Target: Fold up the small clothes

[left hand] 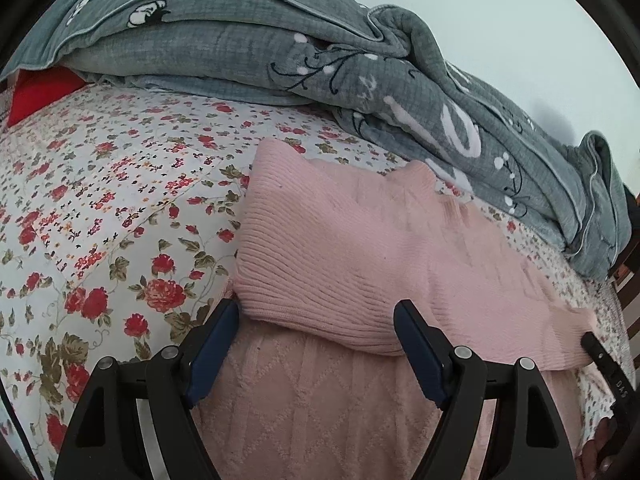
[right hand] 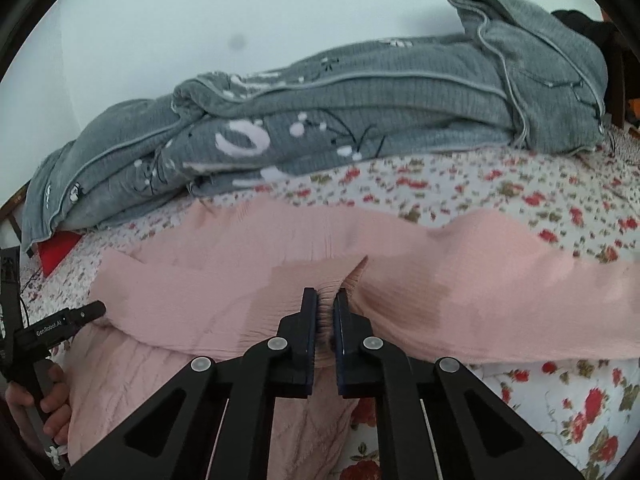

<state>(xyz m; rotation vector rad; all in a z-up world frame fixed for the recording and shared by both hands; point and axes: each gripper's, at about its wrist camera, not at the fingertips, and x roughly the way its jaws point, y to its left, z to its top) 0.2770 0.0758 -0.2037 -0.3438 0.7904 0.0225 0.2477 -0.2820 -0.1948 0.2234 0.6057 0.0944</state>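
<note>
A pink knitted sweater (left hand: 360,240) lies on the floral bedsheet (left hand: 100,200), with a ribbed part folded over its patterned body. My left gripper (left hand: 318,316) is open, its fingers either side of the folded ribbed edge, holding nothing. In the right wrist view my right gripper (right hand: 325,304) is shut on a bunched fold of the pink sweater (right hand: 460,272), lifted slightly off the bed. The left gripper's tip (right hand: 86,312) shows at the sweater's left end; the right gripper's tip (left hand: 596,350) shows in the left wrist view.
A rumpled grey quilt (left hand: 320,60) runs along the far side of the bed against a pale wall; it also shows in the right wrist view (right hand: 360,120). A red item (left hand: 36,92) peeks from under it. Floral sheet (right hand: 560,400) lies bare at the right.
</note>
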